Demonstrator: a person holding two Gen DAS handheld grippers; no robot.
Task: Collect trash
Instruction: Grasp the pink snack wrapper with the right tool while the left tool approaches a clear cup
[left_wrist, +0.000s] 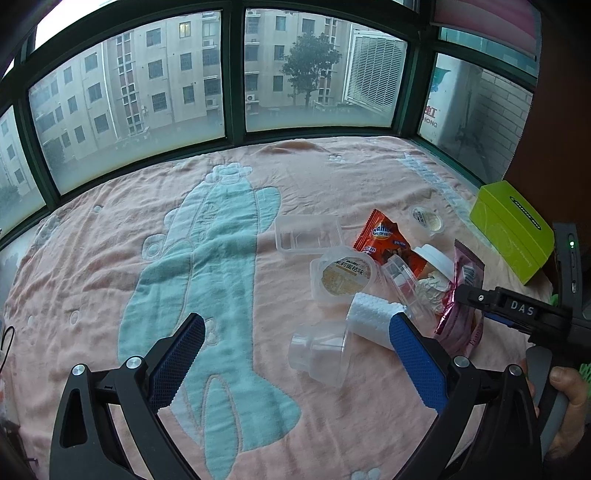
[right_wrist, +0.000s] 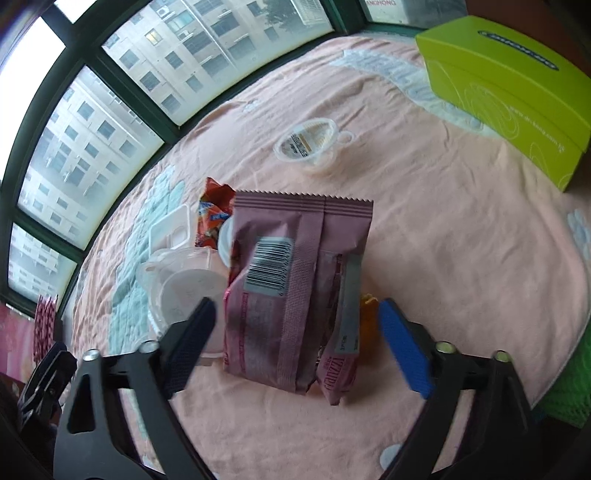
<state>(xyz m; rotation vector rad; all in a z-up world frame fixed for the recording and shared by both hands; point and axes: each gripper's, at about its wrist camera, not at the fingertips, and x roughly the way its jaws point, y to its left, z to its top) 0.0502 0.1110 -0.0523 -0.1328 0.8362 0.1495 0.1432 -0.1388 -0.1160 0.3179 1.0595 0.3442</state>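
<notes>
Your right gripper (right_wrist: 295, 317) stands open astride the pink snack wrapper (right_wrist: 295, 291) lying at centre frame on the pink blanket (right_wrist: 461, 258), pads not yet pressing. Judge it light, crinkly and slippery: pinch across its lower half. Your left gripper (left_wrist: 295, 354) hangs open, empty.

Each black hand-held gripper (left_wrist: 295, 354) has blue textured fingers (left_wrist: 415, 363).
</notes>
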